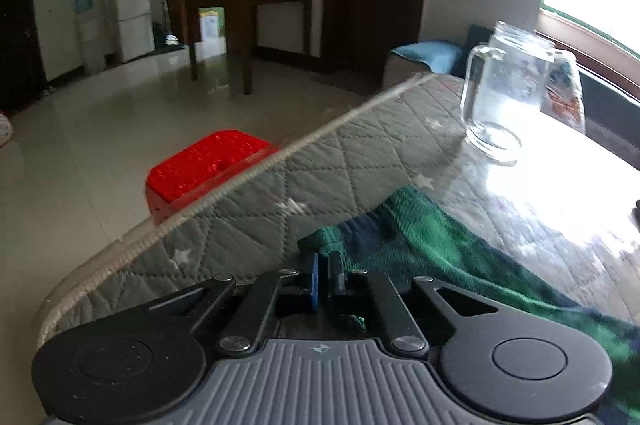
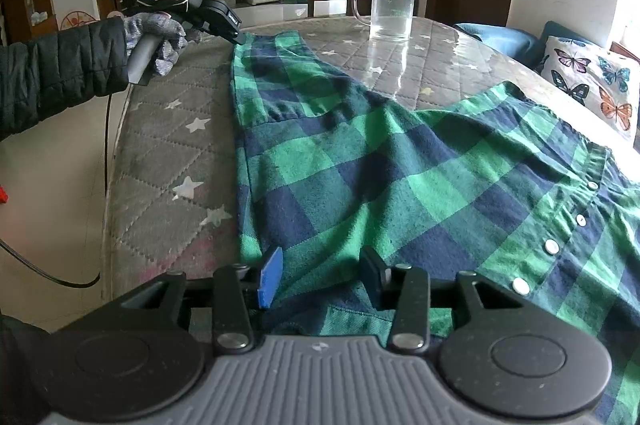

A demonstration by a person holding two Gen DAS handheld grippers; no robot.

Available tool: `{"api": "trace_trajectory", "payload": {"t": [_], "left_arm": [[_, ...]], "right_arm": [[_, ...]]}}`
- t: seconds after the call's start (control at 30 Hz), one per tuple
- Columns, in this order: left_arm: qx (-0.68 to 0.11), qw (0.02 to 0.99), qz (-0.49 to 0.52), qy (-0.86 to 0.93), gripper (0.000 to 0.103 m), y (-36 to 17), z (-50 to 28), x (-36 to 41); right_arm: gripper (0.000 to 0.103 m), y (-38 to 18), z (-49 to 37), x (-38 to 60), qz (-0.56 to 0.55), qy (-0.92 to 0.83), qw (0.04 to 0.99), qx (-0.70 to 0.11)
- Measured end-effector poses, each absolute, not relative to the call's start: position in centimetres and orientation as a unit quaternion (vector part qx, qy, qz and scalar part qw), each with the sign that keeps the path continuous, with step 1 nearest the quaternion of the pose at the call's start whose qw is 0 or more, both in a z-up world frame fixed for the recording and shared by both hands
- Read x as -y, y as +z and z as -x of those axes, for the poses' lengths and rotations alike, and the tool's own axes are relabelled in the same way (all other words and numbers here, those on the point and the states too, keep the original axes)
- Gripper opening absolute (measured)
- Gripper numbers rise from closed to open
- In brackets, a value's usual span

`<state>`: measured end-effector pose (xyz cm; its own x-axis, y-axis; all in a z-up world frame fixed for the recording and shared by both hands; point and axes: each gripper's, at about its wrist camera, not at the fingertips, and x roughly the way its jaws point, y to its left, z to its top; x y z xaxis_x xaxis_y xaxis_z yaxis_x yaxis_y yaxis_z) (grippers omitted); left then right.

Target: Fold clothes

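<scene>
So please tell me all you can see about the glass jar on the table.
The glass jar is clear, tall and cylindrical, with a side handle and an open threaded mouth. It looks empty. It stands upright on the quilted table cover, near the far edge, apart from the plaid shirt. Neither gripper touches it.

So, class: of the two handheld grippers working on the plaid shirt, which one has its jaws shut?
The left gripper: its jaws are pinched together at the shirt's far sleeve end. The right gripper has a clear gap between its fingers, with cloth between them.
</scene>
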<state>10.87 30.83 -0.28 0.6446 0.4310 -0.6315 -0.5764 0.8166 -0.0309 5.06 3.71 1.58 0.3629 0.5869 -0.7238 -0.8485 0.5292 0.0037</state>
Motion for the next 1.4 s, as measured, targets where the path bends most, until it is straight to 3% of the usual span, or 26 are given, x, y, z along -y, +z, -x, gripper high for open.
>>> {"api": "trace_trajectory", "payload": {"t": [0.4, 0.83, 1.17, 1.4], "left_arm": [[-0.232, 0.934, 0.108, 0.249, 0.004, 5.9, -7.7, -26.9], [-0.134, 0.989, 0.053, 0.032, 0.004, 15.1, -5.5, -11.2], [-0.152, 0.974, 0.046, -0.163, 0.004, 14.4, -5.9, 1.8], [-0.224, 0.931, 0.025, -0.287, 0.008, 10.3, -6.1, 9.3]], "right_arm": [[0.045, 1.7, -4.9, -3.7, 0.186, 0.447, 0.805, -0.342], [0.046, 3.6, -4.6, -0.9, 0.16, 0.418, 0.836, -0.318], [0.046, 4.6, -4.6, 6.2, 0.102, 0.328, 0.884, -0.316], [0.046, 3.7, -4.6, 11.6, 0.052, 0.255, 0.904, -0.34]]}}
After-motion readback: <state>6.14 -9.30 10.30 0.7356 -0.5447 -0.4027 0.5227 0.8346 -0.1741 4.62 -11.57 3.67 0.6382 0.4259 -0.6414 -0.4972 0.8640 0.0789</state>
